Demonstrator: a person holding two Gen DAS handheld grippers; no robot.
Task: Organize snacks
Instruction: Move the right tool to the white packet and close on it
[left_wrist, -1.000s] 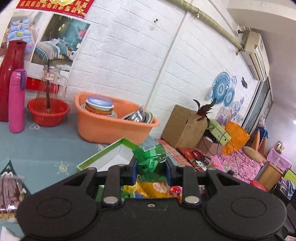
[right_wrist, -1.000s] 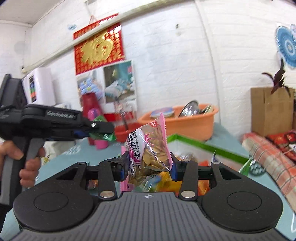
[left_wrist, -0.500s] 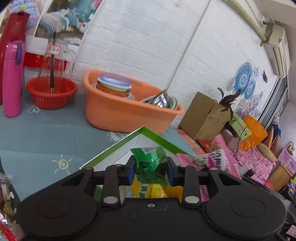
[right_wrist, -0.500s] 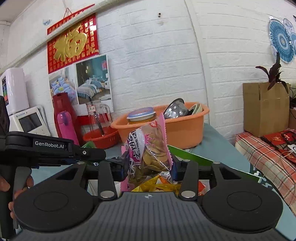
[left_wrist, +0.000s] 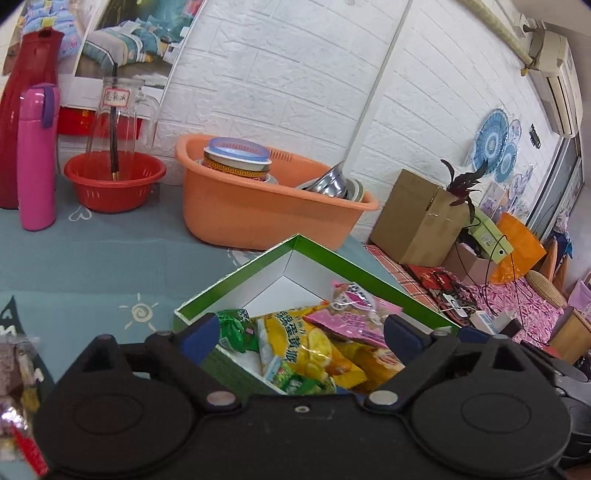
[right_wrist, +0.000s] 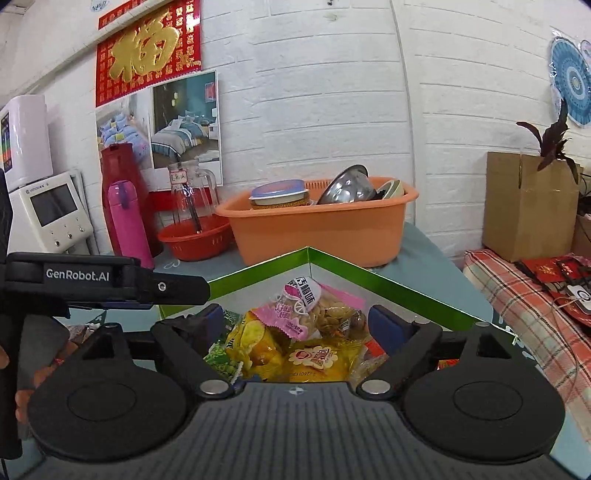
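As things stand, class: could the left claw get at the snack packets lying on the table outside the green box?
Probably yes. The left claw is open and holds nothing, and the loose packets lie uncovered on the table just to its left, outside the green box.

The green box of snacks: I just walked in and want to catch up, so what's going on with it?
A person is sorting snack packets into the green box with two hand-held grippers. Both the left gripper and the right gripper hang open over it, holding nothing. A pink packet and a green packet lie inside with yellow ones. More packets wait on the table.
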